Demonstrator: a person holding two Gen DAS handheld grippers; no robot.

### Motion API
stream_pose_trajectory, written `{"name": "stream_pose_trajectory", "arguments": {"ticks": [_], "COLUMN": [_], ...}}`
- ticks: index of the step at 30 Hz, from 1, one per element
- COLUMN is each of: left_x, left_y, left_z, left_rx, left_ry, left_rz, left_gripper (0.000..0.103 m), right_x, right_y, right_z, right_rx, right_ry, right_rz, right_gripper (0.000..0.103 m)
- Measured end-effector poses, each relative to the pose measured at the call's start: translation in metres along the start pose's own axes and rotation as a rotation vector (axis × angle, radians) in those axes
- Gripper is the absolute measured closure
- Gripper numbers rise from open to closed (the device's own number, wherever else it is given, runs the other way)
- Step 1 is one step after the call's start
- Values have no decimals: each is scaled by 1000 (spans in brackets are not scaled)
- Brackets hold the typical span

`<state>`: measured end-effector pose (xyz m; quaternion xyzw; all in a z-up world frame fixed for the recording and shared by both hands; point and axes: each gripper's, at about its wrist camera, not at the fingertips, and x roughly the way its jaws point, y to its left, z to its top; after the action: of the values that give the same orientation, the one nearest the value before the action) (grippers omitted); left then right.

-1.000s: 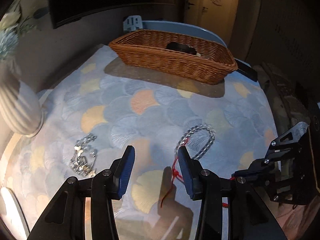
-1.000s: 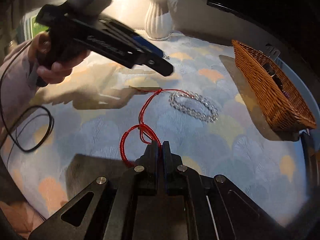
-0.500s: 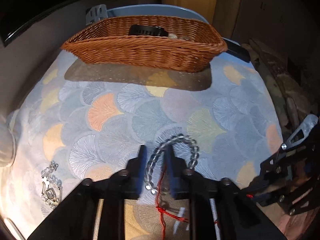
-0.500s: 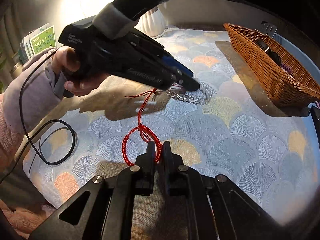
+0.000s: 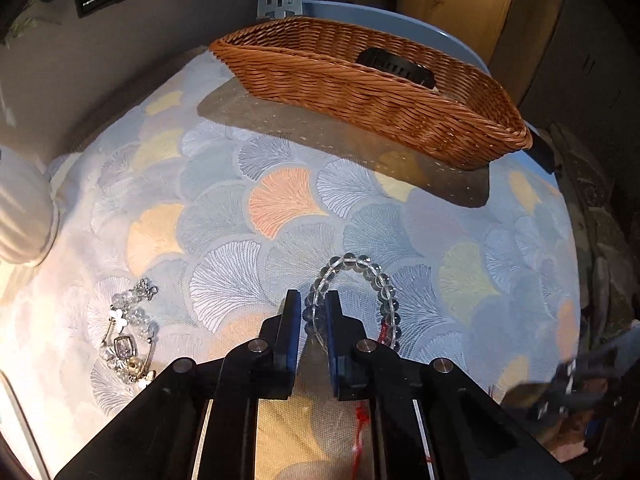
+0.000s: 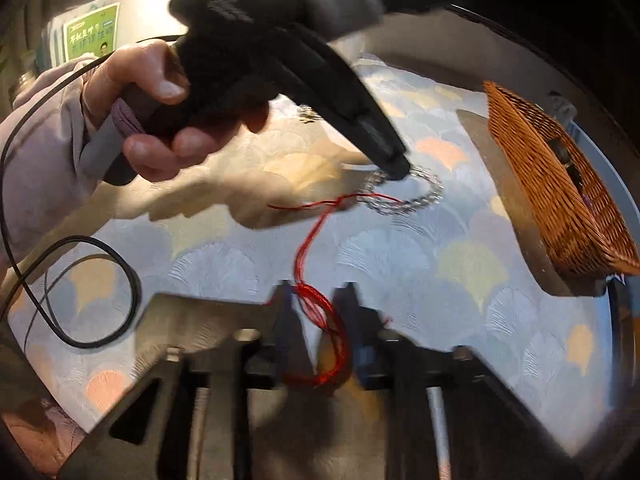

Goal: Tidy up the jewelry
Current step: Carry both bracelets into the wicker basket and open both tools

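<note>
Left wrist view: the left tongs (image 5: 313, 312) pinch the clear bead bracelet (image 5: 352, 292) on the worktop (image 5: 280, 208); the wicker basket (image 5: 360, 92) holds one dark item, a crystal jewelry pile (image 5: 128, 336) waits.

Right wrist view: the right tongs (image 6: 316, 300) stand apart around the red cord bracelet (image 6: 320, 320). Most sorting remains.

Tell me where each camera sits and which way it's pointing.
Left wrist: rides the left claw, facing the wicker basket; its fingers pinch the clear bead bracelet.
Right wrist: rides the right claw, open around the red cord, facing the left hand.
Shared: bracelet, basket, patterned cloth.
</note>
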<state>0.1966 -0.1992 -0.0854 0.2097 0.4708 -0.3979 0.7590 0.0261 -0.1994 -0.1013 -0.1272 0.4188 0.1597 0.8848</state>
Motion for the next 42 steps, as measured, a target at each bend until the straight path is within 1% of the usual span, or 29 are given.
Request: {"name": "stream_pose_trajectory", "arguments": {"ticks": [2,3,5,8,10,13,19,23,26,30,33,37,40,42], "left_x": [1,1,2,-2,-10,-34,-87,-110,-128,-141,-142,-128,-106,-86], "left_y": [-5,-8,-16,-19,-19,-19,-33,-44,-52,-61,-65,-61,-49,-39], "left_z": [1,2,2,0,0,3,19,39,55,85,111,146,169,181], "left_rx": [9,14,27,31,11,-21,-4,5,17,18,8,-16,-70,-105], "left_ry": [6,7,2,-13,-34,-90,-200,-260,-307,-365,-398,-416,-404,-385], "left_rz": [26,41,60,70,56,8,-25,-51,-62,-74,-92,-97,-131,-140], "left_gripper": [91,91,96,96,96,96,96,96,96,96,96,96,96,96], "right_x": [-2,-4,-8,-19,-29,-47,-86,-108,-122,-130,-127,-108,-86,-70], "right_y": [8,9,4,-12,-28,-55,-101,-125,-147,-187,-217,-250,-272,-284], "right_z": [-3,-5,-10,-19,-24,-27,-28,-23,-14,1,11,28,38,43], "right_rx": [-36,-39,-15,42,92,167,258,287,311,376,426,460,491,509], "right_ry": [2,6,15,14,1,-39,-140,-197,-231,-270,-277,-250,-217,-181], "right_rz": [-38,-39,-23,-28,-31,-32,-53,-82,-130,-191,-197,-223,-216,-222], "right_gripper": [98,98,98,98,98,98,98,98,98,98,98,98,98,98]}}
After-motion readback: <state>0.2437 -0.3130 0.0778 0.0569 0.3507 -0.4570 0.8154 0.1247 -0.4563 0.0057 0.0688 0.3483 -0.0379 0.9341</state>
